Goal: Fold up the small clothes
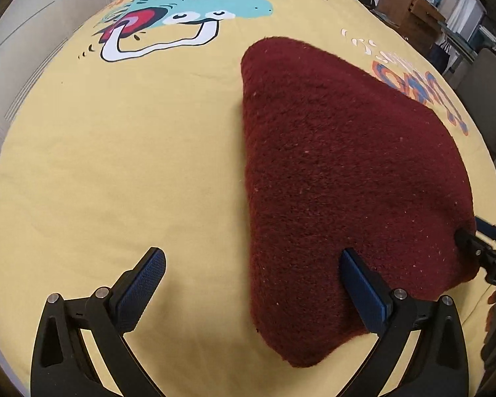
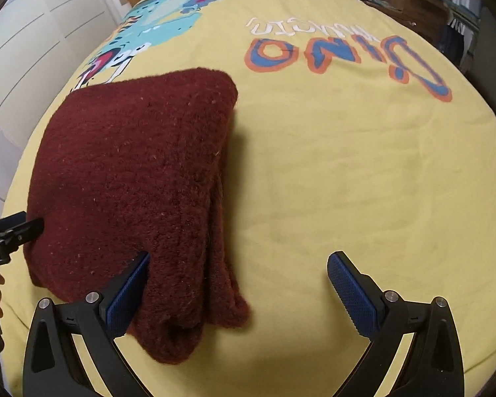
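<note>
With both sets of jaws spread wide and nothing between them, neither tool is holding cloth right now. Left gripper [image 1: 253, 286]: right pad sits over the near part of the maroon garment [image 1: 340, 178], left pad over bare sheet; can't tell if the pad actually touches the fabric. Right gripper [image 2: 238, 284]: mirror case, left pad at the garment [image 2: 132, 178], right pad over bare sheet.

Garment is a thick fuzzy knit, folded into a compact bundle on the yellow dino-print bedsheet [image 1: 132, 165], near the front edge of the bed. Right wrist view shows stacked layers along its right side and a loose lobe sagging at the near corner. Left side looks like one clean folded edge.

My read: fold is mostly done; what's left is either one more fold or just squaring up.

How I'd do it well:
- Grab at the near corners, one tool per corner, and bite through all layers, not just the top one. Knit this thick will slip or peel apart otherwise.
- Tuck the sagging lobe first so it doesn't trail out.
- Lift both sides level and together, carry the near edge over to the far edge, lay it down, then release.
- Keep pads off the sheet; pinching it would drag wrinkles under the bundle.

Clutter and boxes [image 1: 410, 3] beyond the bed are well apart, no concern.
</note>
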`<control>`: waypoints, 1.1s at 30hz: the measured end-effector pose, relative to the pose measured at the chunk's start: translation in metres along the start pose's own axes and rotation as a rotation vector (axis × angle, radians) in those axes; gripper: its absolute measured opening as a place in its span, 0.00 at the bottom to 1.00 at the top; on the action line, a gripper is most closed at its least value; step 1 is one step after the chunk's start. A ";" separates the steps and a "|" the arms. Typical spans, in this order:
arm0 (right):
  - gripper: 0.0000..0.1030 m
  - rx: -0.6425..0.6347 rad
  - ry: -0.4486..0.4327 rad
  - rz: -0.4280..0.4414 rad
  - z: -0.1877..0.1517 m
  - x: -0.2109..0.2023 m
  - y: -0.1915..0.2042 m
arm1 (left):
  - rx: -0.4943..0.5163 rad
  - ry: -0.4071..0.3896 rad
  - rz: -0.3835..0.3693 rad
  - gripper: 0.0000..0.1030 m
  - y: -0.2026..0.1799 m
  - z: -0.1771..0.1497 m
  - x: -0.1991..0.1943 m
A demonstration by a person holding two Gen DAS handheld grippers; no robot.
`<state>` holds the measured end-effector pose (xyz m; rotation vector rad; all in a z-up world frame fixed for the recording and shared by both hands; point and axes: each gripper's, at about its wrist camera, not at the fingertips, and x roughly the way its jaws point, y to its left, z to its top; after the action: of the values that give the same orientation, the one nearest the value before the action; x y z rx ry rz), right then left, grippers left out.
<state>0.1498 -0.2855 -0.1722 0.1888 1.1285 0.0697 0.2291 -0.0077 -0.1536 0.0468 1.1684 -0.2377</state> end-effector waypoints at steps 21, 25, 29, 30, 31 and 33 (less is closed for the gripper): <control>1.00 -0.080 -0.145 -0.038 -0.014 -0.143 0.012 | 0.039 -0.152 0.076 0.99 -0.021 -0.024 -0.107; 1.00 -0.080 -0.168 -0.056 -0.029 -0.165 0.007 | 0.046 -0.184 0.096 0.99 -0.025 -0.037 -0.131; 1.00 -0.076 -0.165 -0.075 -0.043 -0.177 0.002 | 0.058 -0.209 0.122 0.99 -0.026 -0.053 -0.148; 1.00 -0.075 -0.163 -0.079 -0.046 -0.179 0.001 | 0.056 -0.211 0.128 0.99 -0.025 -0.057 -0.150; 1.00 -0.075 -0.163 -0.081 -0.049 -0.181 0.000 | 0.054 -0.211 0.128 0.99 -0.024 -0.060 -0.152; 1.00 -0.073 -0.161 -0.084 -0.053 -0.184 0.000 | 0.047 -0.204 0.134 0.99 -0.020 -0.066 -0.153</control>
<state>0.0227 -0.3075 -0.0301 0.0801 0.9700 0.0210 0.1088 0.0075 -0.0375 0.1388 0.9524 -0.1478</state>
